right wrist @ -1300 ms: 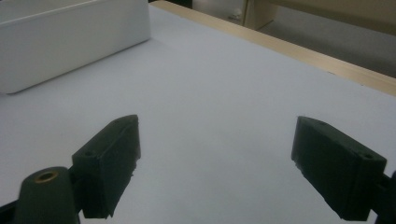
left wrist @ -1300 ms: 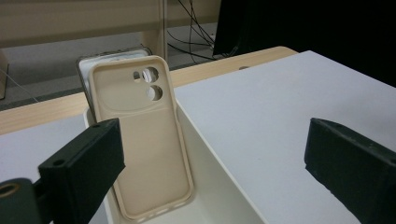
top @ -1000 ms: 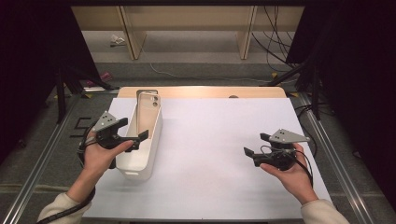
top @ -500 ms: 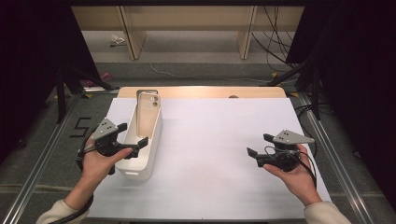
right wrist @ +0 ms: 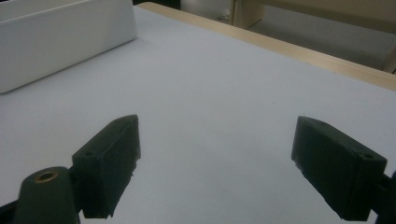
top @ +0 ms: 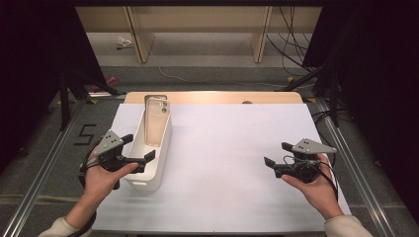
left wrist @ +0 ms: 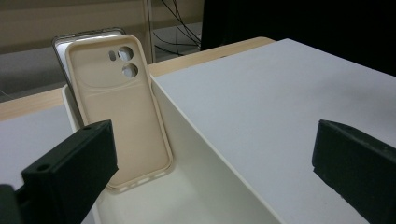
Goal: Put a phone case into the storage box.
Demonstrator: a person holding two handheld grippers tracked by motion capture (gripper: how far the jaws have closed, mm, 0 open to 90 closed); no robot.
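Two phone cases (top: 158, 121) stand leaning inside white bin (top: 148, 178), left of frame, on counter (top: 237, 148). Left claw (top: 139, 152), right claw (top: 276, 155): both released, empty. Progress undeterminable; nothing grasped.

left black two-jaw gripper (top: 137, 147): grey three-cornered plate on top, black cable off the back | right black two-jaw gripper (top: 278, 154): same plate, blocky jaws with small screw holes | both sleeves: light cuffs

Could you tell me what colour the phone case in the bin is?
Beige phone case; the left gripper view shows it best.
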